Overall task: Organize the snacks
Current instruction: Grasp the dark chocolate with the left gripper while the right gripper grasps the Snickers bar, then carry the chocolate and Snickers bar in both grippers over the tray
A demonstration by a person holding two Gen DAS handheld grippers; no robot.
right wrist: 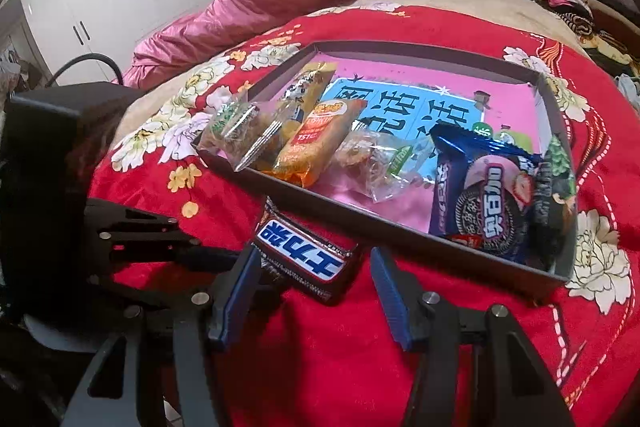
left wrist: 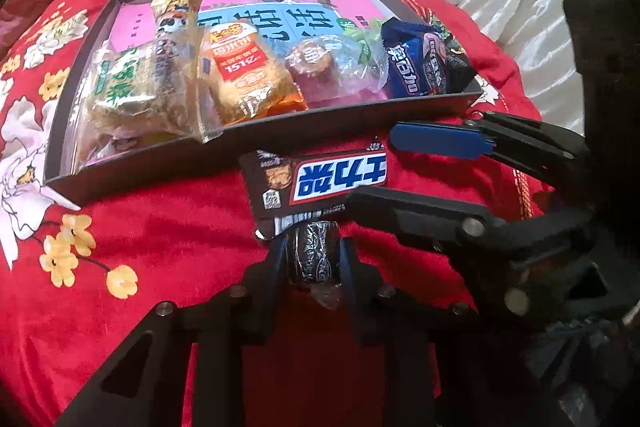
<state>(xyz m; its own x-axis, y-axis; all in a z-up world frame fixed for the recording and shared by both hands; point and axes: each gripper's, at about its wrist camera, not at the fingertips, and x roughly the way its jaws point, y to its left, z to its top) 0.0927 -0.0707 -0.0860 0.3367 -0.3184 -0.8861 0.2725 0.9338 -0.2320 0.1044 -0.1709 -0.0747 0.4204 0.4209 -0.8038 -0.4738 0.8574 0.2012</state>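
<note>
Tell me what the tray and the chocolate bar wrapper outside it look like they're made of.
The tray looks like thin cardboard: straight folded walls, matte dark outside, printed pink inside. The chocolate bar wrapper looks like glossy plastic film, judging by its sheen and crimped ends.

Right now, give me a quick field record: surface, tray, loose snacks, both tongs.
surface: red floral blanket
tray: shallow dark box with a pink printed floor, snacks lined up along its near wall
tray contents: green-label pack, orange pack, clear-wrapped pastry, blue cookie pack
loose snack: brown chocolate bar on the blanket, outside the tray's near wall
left tongs: closed on a small dark wrapped snack
right tongs: open, astride the chocolate bar, not gripping
</note>
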